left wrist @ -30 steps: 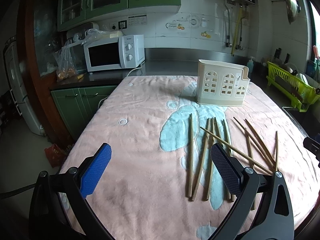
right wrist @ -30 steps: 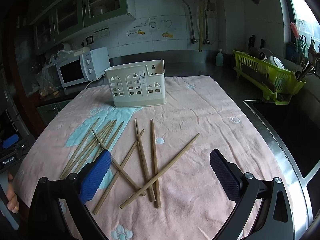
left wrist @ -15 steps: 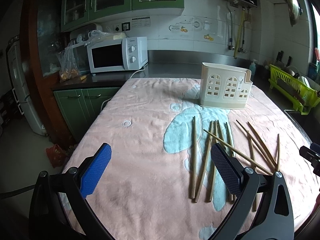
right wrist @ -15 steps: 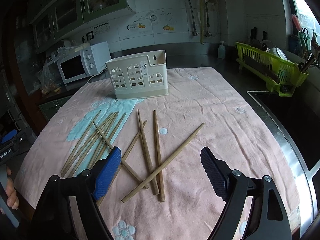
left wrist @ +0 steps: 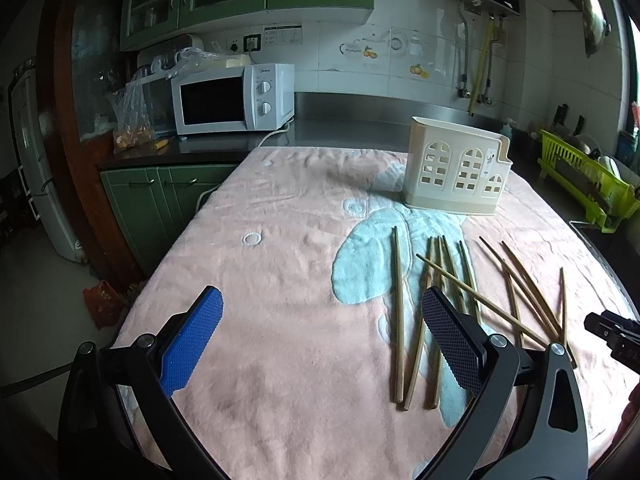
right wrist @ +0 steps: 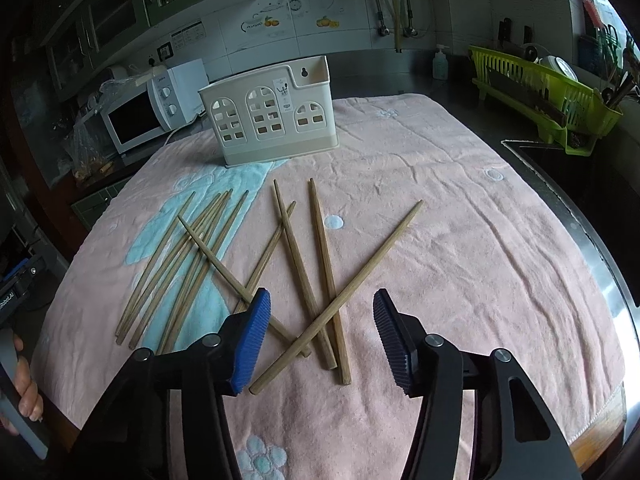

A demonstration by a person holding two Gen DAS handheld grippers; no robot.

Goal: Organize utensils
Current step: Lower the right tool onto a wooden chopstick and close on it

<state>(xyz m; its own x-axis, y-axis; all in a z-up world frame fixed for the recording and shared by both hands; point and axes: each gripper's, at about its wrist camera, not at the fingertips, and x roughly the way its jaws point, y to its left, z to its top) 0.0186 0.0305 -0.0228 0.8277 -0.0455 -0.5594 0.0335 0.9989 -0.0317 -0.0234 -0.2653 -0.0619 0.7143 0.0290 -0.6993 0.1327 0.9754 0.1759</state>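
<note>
Right gripper [right wrist: 322, 334] jaws just been closing, dropped lower over crossed brown wooden chopsticks [right wrist: 320, 280] lying near the empty cream plastic holder [right wrist: 272, 120], nothing pinched yet; left gripper [left wrist: 320, 340] wide open, idle, so probably first pickup coming.

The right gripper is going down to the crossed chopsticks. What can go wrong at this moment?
1. The right gripper has been closing its jaws over several crossed chopsticks, none pressed yet; it may pinch two or three together.
2. Lifting one stick from the crossing may drag or flick the others across the pink towel.
3. A stick gripped near its end may tilt and miss the cream holder.
</note>
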